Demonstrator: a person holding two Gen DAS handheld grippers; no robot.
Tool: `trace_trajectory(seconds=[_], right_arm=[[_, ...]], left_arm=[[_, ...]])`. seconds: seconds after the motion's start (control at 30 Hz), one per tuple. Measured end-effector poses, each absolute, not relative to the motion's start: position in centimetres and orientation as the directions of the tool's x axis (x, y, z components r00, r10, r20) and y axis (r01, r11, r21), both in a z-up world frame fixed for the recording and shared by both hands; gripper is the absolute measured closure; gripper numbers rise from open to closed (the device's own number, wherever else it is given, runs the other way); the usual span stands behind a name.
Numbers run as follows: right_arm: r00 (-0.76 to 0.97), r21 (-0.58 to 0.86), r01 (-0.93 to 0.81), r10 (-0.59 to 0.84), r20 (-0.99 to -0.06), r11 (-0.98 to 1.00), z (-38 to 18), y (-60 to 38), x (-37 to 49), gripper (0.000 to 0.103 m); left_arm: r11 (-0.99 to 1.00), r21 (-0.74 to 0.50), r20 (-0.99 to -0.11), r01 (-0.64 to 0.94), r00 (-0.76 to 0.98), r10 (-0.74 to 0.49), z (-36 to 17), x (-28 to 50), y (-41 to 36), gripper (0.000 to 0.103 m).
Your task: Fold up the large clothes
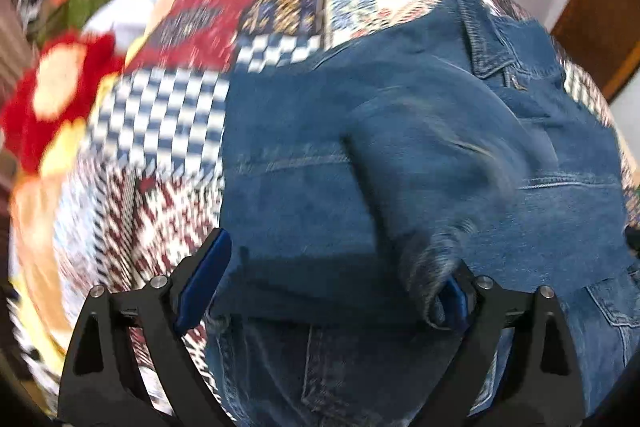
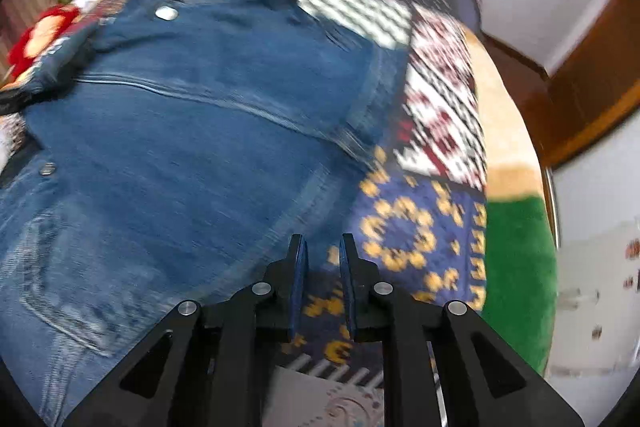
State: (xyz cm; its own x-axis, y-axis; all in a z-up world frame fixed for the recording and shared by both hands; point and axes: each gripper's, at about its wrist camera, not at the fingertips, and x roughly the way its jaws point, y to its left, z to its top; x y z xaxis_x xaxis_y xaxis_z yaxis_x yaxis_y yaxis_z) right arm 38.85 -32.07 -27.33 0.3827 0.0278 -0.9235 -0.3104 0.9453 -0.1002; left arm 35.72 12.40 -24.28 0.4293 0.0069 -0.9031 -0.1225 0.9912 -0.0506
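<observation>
Two grippers, left (image 1: 320, 291) and right (image 2: 323, 287), over one denim jacket (image 2: 192, 131).

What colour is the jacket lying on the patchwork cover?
Blue denim jacket, clearest in the right wrist view.

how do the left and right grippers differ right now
The left gripper has its jaws spread wide over the denim jacket, a sleeve cuff lying against one pad. The right gripper is nearly closed with nothing between its pads, over the patterned quilt beside the jacket's edge. Both are black with blue pads, pointing downward.
</observation>
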Motion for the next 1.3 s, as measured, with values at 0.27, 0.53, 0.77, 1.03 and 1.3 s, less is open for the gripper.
trace_trajectory(seconds=[0.27, 0.53, 0.77, 1.03, 1.3], right_arm=[[0.373, -0.113, -0.289, 0.003, -0.928, 0.951, -27.2, -32.1, 38.5, 0.091], [0.422, 0.037, -0.235, 0.136, -0.896, 0.971, -22.8, -31.9, 40.6, 0.091], [0.394, -0.127, -0.239, -0.023, -0.919, 0.963, -26.3, -29.2, 44.8, 0.091], [0.436, -0.133, -0.251, -0.011, -0.9, 0.959, -27.2, -30.4, 44.1, 0.091], [0.547, -0.33, -0.168, -0.19, -0.815, 0.929, -27.3, -31.3, 42.8, 0.015]], left_arm=[[0.963, -0.116, -0.916, -0.242, 0.4, -0.01, -26.4, 32.5, 16.5, 0.008], [0.957, -0.17, -0.883, -0.237, 0.468, -0.041, -23.0, 30.6, 18.3, 0.008], [0.982, -0.106, -0.891, -0.155, 0.454, -0.024, -23.9, 33.2, 15.4, 0.008], [0.974, -0.139, -0.91, -0.177, 0.411, -0.055, -28.0, 33.1, 16.3, 0.0], [0.945, -0.242, -0.898, -0.221, 0.421, -0.131, -29.0, 31.8, 17.4, 0.0]])
